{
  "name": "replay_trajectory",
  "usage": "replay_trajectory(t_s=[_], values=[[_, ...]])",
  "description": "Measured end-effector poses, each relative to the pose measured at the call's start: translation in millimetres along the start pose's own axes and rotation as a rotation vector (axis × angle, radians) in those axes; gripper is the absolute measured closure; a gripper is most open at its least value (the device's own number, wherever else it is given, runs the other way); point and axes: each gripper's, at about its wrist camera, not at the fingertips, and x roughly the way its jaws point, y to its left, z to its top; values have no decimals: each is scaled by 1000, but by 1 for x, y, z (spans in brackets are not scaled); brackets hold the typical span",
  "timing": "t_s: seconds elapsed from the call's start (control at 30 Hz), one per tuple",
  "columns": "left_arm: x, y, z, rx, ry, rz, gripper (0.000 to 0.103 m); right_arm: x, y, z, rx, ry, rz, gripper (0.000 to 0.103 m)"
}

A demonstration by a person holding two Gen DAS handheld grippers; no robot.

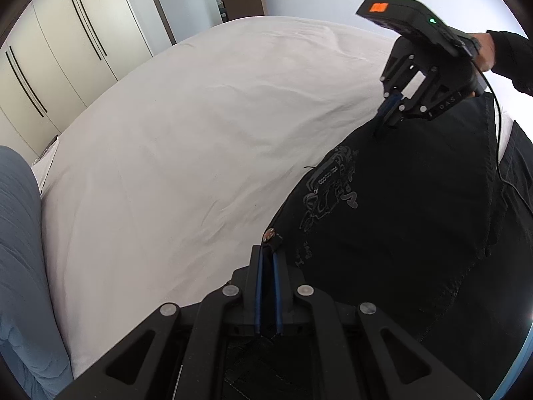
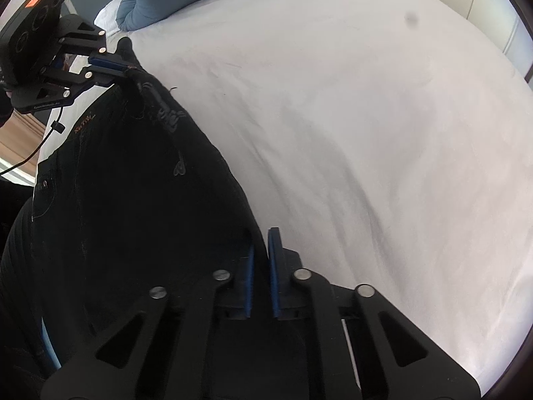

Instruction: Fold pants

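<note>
Both grippers, left gripper [image 1: 268,260] and right gripper [image 2: 261,243], are pinching the black pants [image 1: 399,216] edge on the bed [image 1: 200,116], jaws clamped; they should be lifting evenly together.

From the left wrist view, the white bedsheet [image 1: 186,153] lay bare from 9 to 1 o'clock, giving open passage across the bed. The black pants [image 1: 416,220] covered the sector from 1 to 5 o'clock, with the right gripper [image 1: 383,126] clamped on their edge at 2 o'clock. A blue pillow [image 1: 20,250] bounded the sheet at 8 to 9 o'clock, and wardrobe doors [image 1: 60,56] stood beyond at 10 o'clock.
</note>
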Motion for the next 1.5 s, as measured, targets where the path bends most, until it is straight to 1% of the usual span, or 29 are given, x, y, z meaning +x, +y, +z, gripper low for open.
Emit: replay_trajectory(t_s=[0.07,0.17,0.33,0.37,0.5,0.53,0.6,0.63,0.7,0.73,0.77,0.83,0.9,0.97,1.03,1.07,1.17,1.3,1.4,1.43,1.5], values=[[-4,4,-2,-14,-2,2,98,-6,21,1,-4,-18,-22,101],[-8,1,-5,-31,-7,2,98,-15,38,1,-14,-46,-70,101],[-20,-2,-8,-26,-15,6,98,-26,72,1,-84,-71,-133,101],[-23,-2,-9,-28,-18,9,98,-28,74,1,-102,-73,-141,101],[-28,-9,-16,-14,-10,35,98,-40,108,-12,-194,-76,-172,101],[-31,-13,-23,-5,-4,51,99,-44,119,-18,-224,-72,-186,101],[-34,-18,-30,-6,4,60,99,-47,148,-31,-297,-49,-228,101],[-36,-24,-37,0,5,65,101,-48,158,-38,-322,-39,-239,101],[-42,-38,-49,30,5,90,101,-48,184,-53,-384,-18,-279,101],[-45,-46,-54,46,3,100,101,-51,192,-59,-405,-10,-291,101],[-48,-56,-60,63,1,111,101,-56,192,-62,-420,-5,-302,101],[-51,-70,-70,80,-1,120,101,-54,213,-74,-477,11,-366,101],[-52,-81,-85,102,5,141,101,-53,231,-84,-497,20,-378,101],[-50,-101,-99,182,14,184,101,-42,254,-86,-534,29,-412,101],[-46,-111,-107,223,23,207,101,-43,265,-97,-603,52,-464,101],[-51,-114,-118,229,24,212,101,-49,262,-108,-627,61,-478,101],[-48,-116,-129,229,26,215,101,-43,288,-120,-708,88,-515,101],[-43,-110,-140,262,33,228,101,-31,321,-135,-835,123,-565,101],[-41,-110,-145,309,37,217,101,-25,334,-145,-909,148,-590,101],[-37,-115,-145,335,40,216,101,-24,338,-150,-923,154,-591,101],[-35,-114,-146,363,47,214,101,-18,342,-151,-935,164,-588,101]])
